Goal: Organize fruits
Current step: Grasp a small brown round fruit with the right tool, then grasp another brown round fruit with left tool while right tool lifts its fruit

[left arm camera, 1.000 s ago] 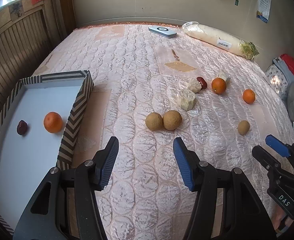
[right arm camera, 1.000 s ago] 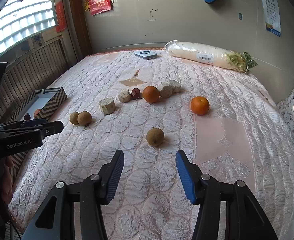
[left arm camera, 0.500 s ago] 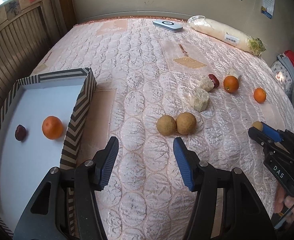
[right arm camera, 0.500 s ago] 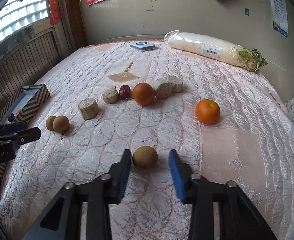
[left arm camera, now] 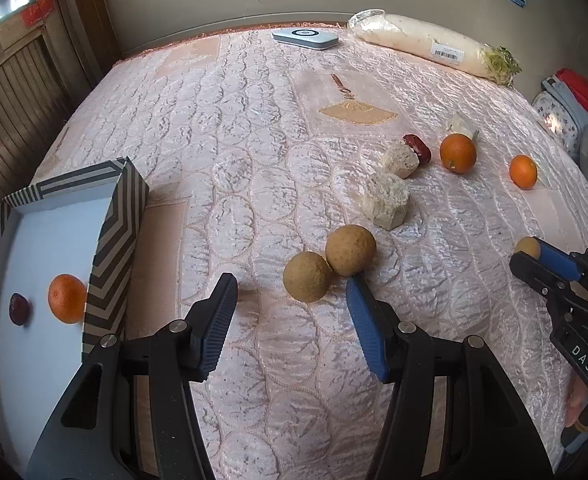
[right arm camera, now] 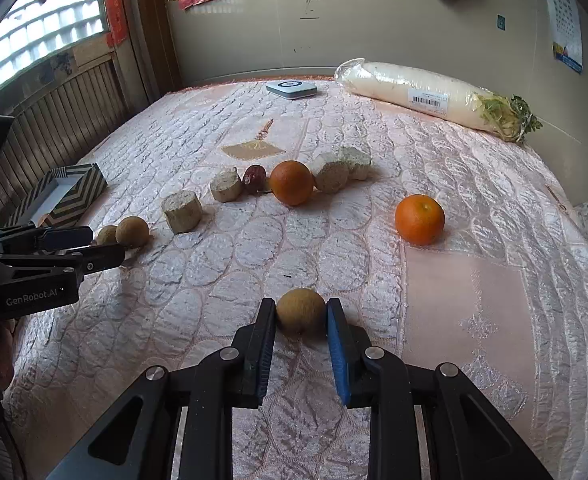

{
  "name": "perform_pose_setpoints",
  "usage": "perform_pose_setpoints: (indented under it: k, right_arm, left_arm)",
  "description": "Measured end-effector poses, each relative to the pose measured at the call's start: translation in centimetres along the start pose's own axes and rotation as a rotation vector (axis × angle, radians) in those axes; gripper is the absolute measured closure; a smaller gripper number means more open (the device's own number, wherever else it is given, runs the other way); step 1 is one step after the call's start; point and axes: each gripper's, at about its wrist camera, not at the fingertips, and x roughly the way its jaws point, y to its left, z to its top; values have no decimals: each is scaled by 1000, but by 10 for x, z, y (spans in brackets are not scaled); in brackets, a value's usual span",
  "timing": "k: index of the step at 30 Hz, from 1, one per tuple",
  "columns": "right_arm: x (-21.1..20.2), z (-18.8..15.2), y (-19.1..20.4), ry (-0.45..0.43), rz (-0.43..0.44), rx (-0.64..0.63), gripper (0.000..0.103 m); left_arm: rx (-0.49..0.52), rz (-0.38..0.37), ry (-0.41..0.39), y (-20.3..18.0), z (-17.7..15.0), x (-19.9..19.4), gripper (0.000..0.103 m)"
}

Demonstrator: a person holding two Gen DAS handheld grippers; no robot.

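Bare quilt (left arm camera: 253,168) lies between the striped box (left arm camera: 113,236) and the two touching brown fruits (left arm camera: 330,266).

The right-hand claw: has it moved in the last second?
Yes. The right gripper went forward across the bedspread and closed around the lone brown fruit, which lay well ahead of it.

The striped box (left arm camera: 113,240) wall hides part of the boxed orange (left arm camera: 66,298).
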Motion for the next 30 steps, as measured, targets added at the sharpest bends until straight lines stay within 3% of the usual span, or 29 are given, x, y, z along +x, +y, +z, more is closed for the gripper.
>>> perform_pose_setpoints:
  k: [2, 7, 21, 30]
  right_arm:
    - [0, 0, -1, -1, 7, 6, 79]
    - [-2, -2, 2, -2, 7, -7, 79]
    - [-28, -6, 24, -54, 54, 4, 79]
    - [-43, -4, 56, -77, 75, -36, 79]
  left_arm:
    - [-1, -9, 0, 0, 0, 0, 48]
    - [-3, -29, -3, 0, -2, -1, 80]
    - [-56, -80, -56, 20, -20, -43, 81]
    - [-79, -28, -113, 35, -33, -74, 80]
